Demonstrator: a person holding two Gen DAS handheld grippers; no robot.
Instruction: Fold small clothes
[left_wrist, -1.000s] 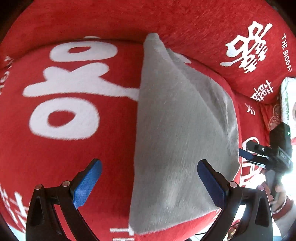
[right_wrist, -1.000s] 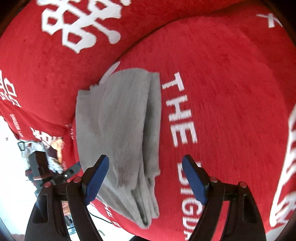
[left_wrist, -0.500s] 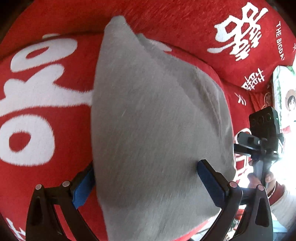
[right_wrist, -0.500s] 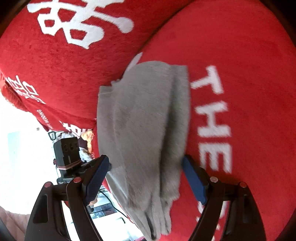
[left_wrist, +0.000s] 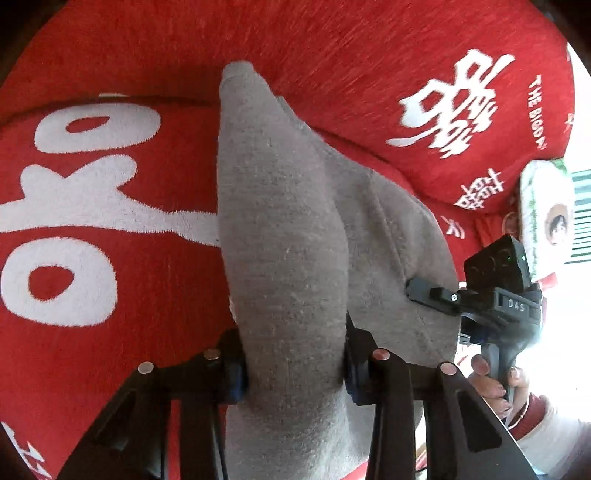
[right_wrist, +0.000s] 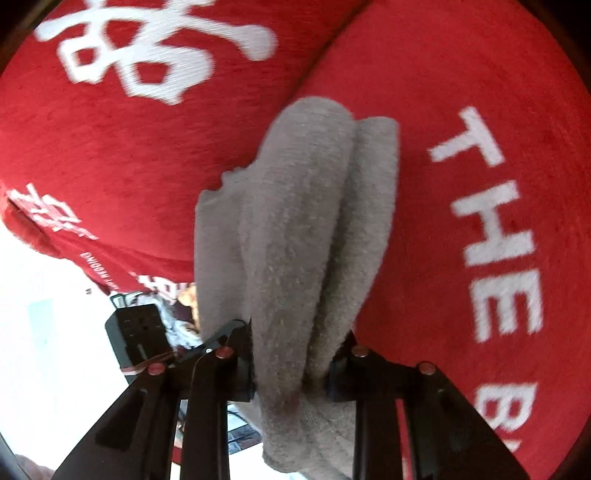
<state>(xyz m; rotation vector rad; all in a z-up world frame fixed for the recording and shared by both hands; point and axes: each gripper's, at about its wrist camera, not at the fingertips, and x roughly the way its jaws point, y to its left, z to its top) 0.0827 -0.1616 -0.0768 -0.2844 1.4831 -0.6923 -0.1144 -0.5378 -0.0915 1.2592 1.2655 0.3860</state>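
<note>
A small grey knit garment (left_wrist: 284, 229) lies folded on a red sofa cushion (left_wrist: 110, 369) with white lettering. My left gripper (left_wrist: 293, 369) is shut on a bunched ridge of its near edge. My right gripper (right_wrist: 290, 373) is shut on the other end of the grey garment (right_wrist: 299, 229), which bunches into folds between the jaws. The right gripper also shows in the left wrist view (left_wrist: 428, 291) at the cloth's right edge, held by a hand. The left gripper's body shows in the right wrist view at lower left.
A red sofa backrest (left_wrist: 369, 74) with white characters rises behind the seat. A printed cushion (left_wrist: 546, 214) sits at the far right in the left wrist view. The sofa's front edge (right_wrist: 92, 266) drops to a bright floor.
Both grippers moved in over the grey garment and closed from wide open onto it. The cloth now bunches into ridges between the jaws.
</note>
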